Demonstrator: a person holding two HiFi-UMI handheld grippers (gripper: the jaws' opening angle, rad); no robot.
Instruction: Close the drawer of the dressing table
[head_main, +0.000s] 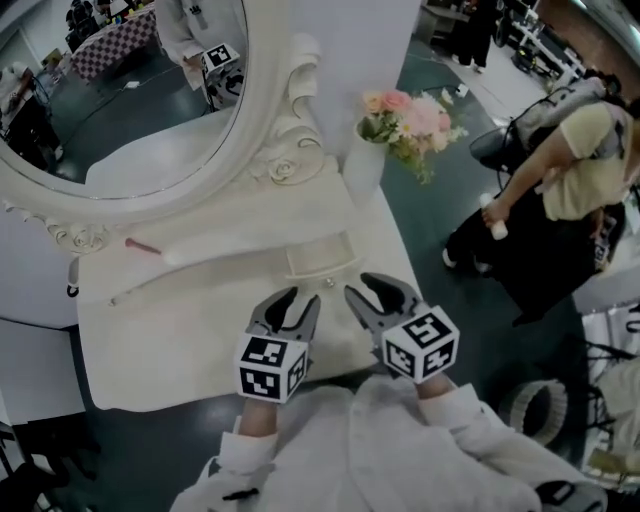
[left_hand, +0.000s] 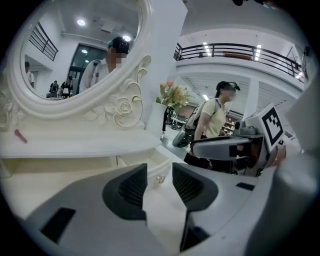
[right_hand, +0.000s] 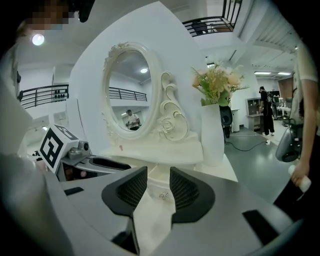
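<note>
White painted wood is what you are dealing with: the drawer (head_main: 318, 260) sits pulled out from the middle of the dressing table (head_main: 200, 330), just below the shelf under the oval mirror (head_main: 130, 90) and straight ahead of both your tools. It is small and shallow, so it probably weighs little and slides easily, and its front looks stiff enough to take a push. The knob (right_hand: 163, 196) in the middle of that front is tiny and shiny, likely slippery, and closing calls for no pinch on it anyway. Press flat on the front panel close beside the knob, so the box runs in straight and does not skew. Your left gripper (head_main: 302, 300) and right gripper (head_main: 370, 295) both hover just short of the drawer front, each with its jaws partly apart and nothing between them but air, the knob showing through both gaps. From above, the drawer looks empty, though its far corners are hard to read. The vase (head_main: 362, 165) on the table's right end holds pink and cream flowers (head_main: 410, 120); a hard shove could rock it.
</note>
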